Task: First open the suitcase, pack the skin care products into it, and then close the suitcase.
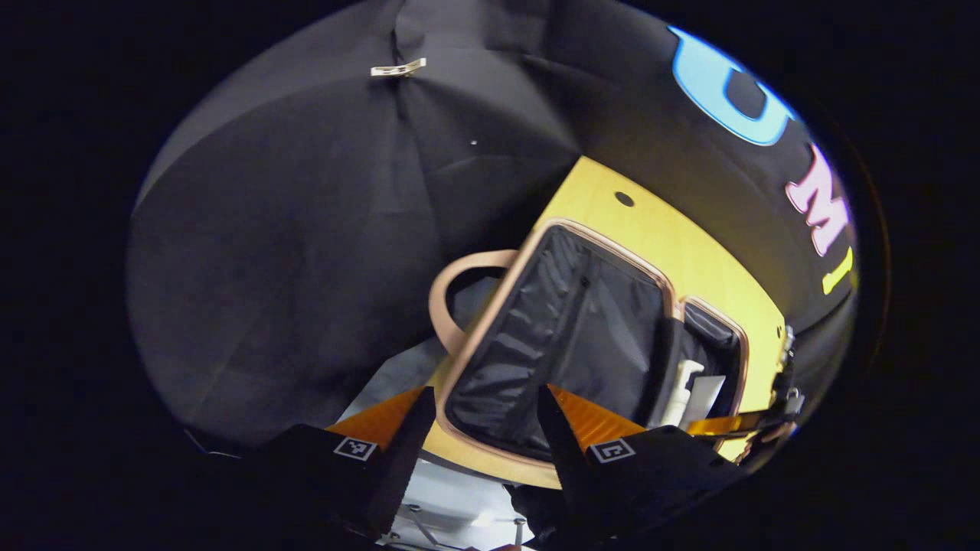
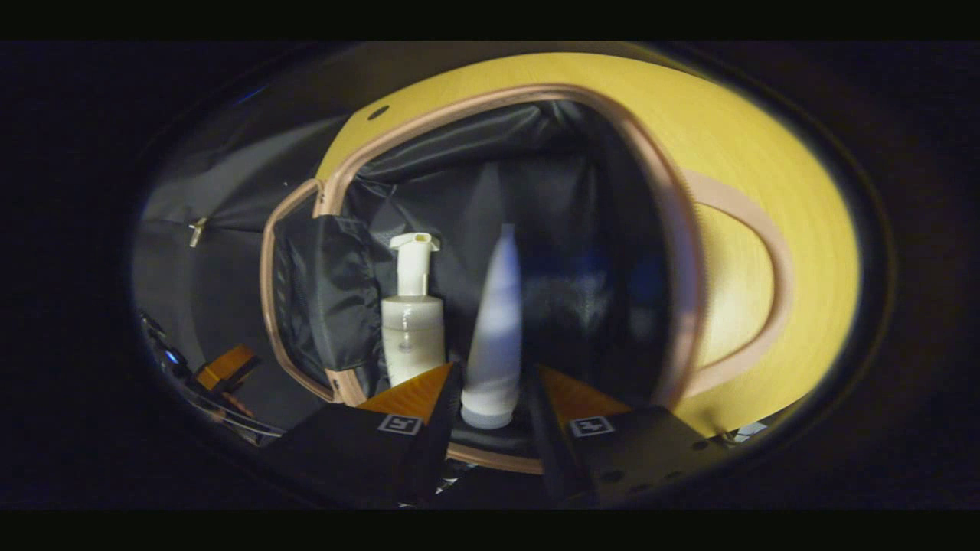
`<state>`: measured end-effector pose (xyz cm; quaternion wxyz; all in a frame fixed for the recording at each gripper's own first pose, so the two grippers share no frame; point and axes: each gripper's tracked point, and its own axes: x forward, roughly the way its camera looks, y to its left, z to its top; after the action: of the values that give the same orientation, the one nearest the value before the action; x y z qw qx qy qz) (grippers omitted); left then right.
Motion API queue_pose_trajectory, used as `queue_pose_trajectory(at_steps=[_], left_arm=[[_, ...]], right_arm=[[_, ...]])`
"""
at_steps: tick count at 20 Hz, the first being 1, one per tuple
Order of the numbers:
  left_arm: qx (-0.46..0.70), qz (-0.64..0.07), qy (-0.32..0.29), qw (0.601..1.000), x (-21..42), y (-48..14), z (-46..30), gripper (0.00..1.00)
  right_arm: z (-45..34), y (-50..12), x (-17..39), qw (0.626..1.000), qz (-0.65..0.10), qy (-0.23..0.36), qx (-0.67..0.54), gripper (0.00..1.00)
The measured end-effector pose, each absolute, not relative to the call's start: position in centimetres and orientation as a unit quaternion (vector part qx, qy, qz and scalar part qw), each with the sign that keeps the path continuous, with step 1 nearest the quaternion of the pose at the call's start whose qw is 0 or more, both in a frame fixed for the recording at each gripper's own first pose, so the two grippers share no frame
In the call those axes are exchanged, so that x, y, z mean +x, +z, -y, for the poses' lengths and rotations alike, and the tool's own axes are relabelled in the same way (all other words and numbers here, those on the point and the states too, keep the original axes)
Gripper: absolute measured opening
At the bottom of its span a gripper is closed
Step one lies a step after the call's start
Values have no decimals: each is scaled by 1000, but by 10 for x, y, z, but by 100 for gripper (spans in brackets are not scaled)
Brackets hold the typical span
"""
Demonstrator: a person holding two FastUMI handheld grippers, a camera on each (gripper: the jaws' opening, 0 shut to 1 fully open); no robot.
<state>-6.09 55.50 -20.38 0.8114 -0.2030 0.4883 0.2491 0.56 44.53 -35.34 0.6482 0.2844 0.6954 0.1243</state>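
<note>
The yellow suitcase (image 1: 674,237) lies open, its black lining (image 1: 551,329) showing. My left gripper (image 1: 486,390) hangs open over the near rim, holding nothing. In the far compartment stand a white pump bottle (image 1: 681,390) and a white tube (image 1: 704,394), with my right gripper (image 1: 746,421) reaching in from the right. In the right gripper view the right gripper (image 2: 494,367) is shut on the white tube (image 2: 494,321), cap end towards the camera, inside the suitcase (image 2: 766,153). The pump bottle (image 2: 413,329) stands just left of it.
A tan handle (image 1: 448,283) loops off the suitcase's left side. The case rests on a pale surface (image 1: 459,505). A black zipped pocket flap (image 2: 325,291) hangs at the compartment's left. My left gripper (image 2: 226,367) shows far left.
</note>
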Motion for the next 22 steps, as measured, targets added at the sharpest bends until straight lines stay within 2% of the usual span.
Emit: queue_pose_trajectory(at_steps=[3,4,5,8,12,17,18,19,21,22], left_arm=[[-236,-473,270,805,-45,-203,-579,86],[-250,-471,275,800,-41,-209,-587,85],[-268,-472,275,794,-34,-213,-596,86],[-296,-486,268,778,-18,-228,-620,82],[-257,-528,271,762,-7,-258,-647,82],[-240,-580,284,724,-16,-314,-659,81],[-259,-582,268,723,-16,-324,-651,76],[-289,-570,256,725,-6,-328,-644,65],[-279,-553,263,740,2,-317,-644,20],[-259,-551,251,752,1,-319,-648,17]], right_arm=[[-437,-303,26,689,-621,164,336,85],[-431,-286,29,690,-606,178,354,76],[-422,-277,30,692,-592,183,371,85],[-388,-270,38,710,-565,169,386,85],[-352,-270,43,725,-549,127,397,85],[-331,-277,33,738,-553,111,370,85],[-327,-277,33,740,-552,107,370,85],[-324,-277,32,739,-552,101,372,85],[-321,-279,29,736,-553,90,380,85],[-320,-279,30,736,-552,88,382,85]])
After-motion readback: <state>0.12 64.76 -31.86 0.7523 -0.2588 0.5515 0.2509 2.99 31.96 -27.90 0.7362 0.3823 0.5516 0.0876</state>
